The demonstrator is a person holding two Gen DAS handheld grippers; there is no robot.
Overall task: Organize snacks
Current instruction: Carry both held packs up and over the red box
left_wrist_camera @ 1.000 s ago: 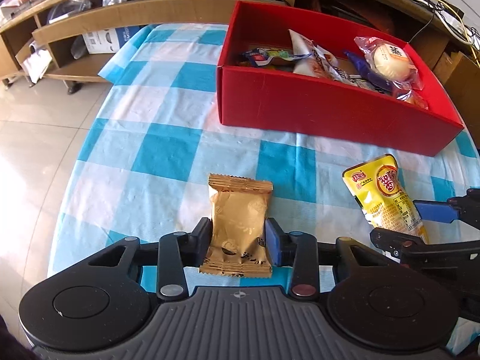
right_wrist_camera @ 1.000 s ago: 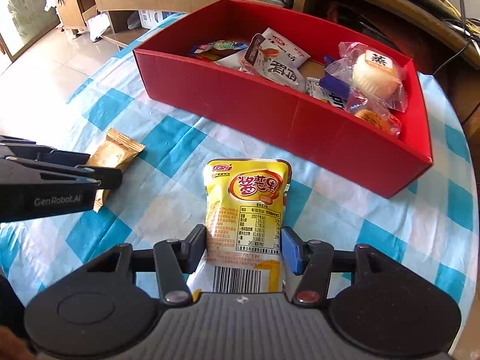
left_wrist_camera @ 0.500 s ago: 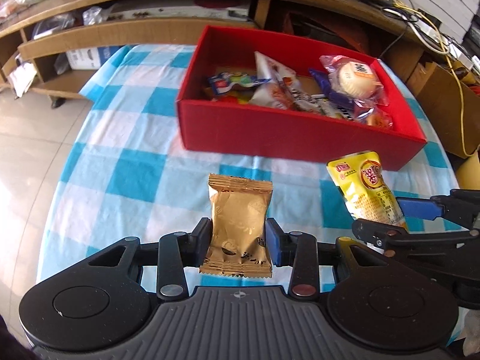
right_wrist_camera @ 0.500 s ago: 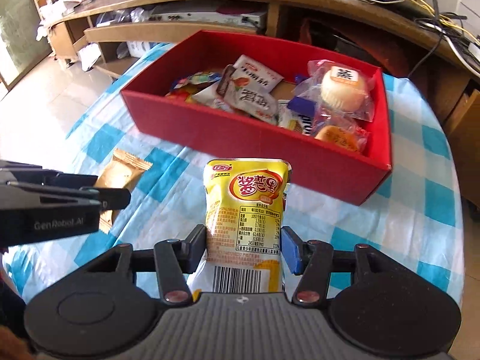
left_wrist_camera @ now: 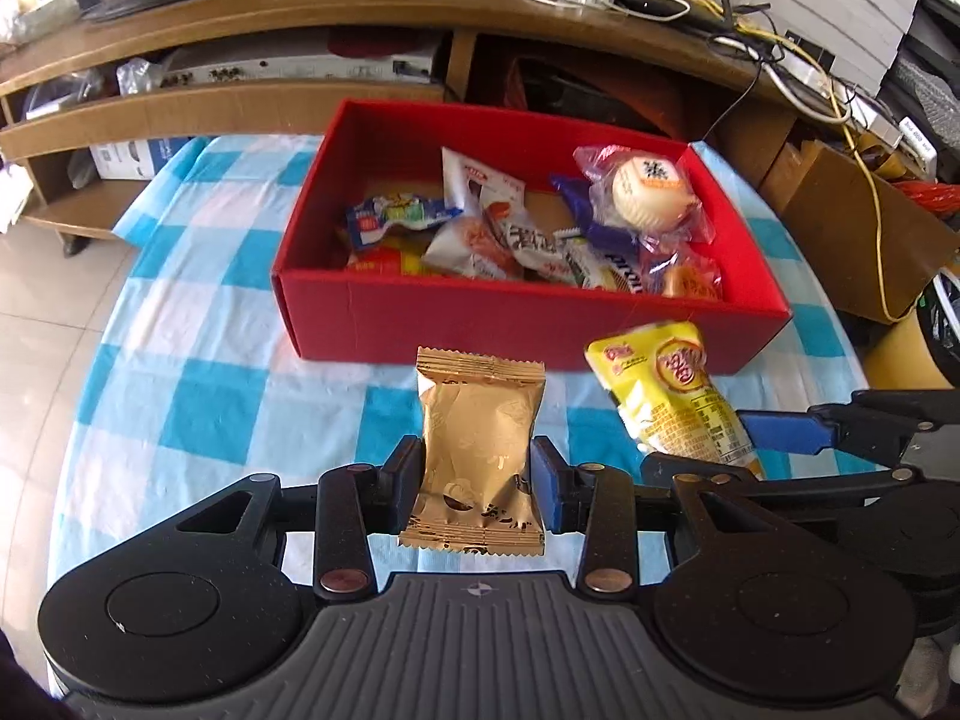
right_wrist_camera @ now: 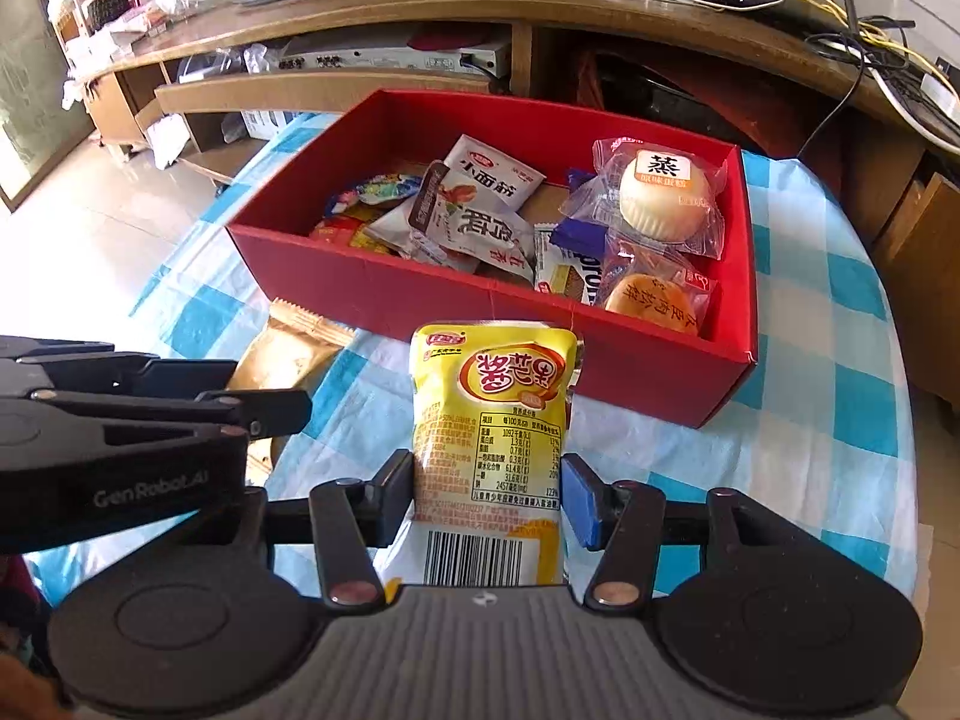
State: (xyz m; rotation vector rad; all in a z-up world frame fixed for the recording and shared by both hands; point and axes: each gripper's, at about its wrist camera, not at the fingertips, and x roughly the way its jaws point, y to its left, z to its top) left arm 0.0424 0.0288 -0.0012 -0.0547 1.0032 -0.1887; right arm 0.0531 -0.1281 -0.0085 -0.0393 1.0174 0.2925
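Blue-and-white checked cloth [left_wrist_camera: 198, 312] covers the round table, with a long wooden shelf unit [left_wrist_camera: 360, 6] of cables and electronics behind it. Recorded at the far side of the cloth: one open red cardboard box [left_wrist_camera: 516, 324], holding mixed wrapped snacks, among them a round white bun in clear film [left_wrist_camera: 651, 192]. Change noted against the frames of a second ago: both packets, then low over the cloth, are now carried higher and nearer the box, whose interior is seen more fully from above; judged as the carry stage, with both items lifted but neither yet over the box rim. Left gripper [left_wrist_camera: 478, 480]: jaws nearly closed, pressed on the sides of a crinkled gold foil snack packet [left_wrist_camera: 477, 444], which is held upright, clear of the table and short of the box's near wall. Right gripper [right_wrist_camera: 487, 495]: jaws somewhat wider and just narrowed a little, clamped on the lower part of a yellow plastic snack pouch with red lettering and a barcode [right_wrist_camera: 489, 414], likewise held upright in front of the near wall. Grippers are noted side by side, close together.
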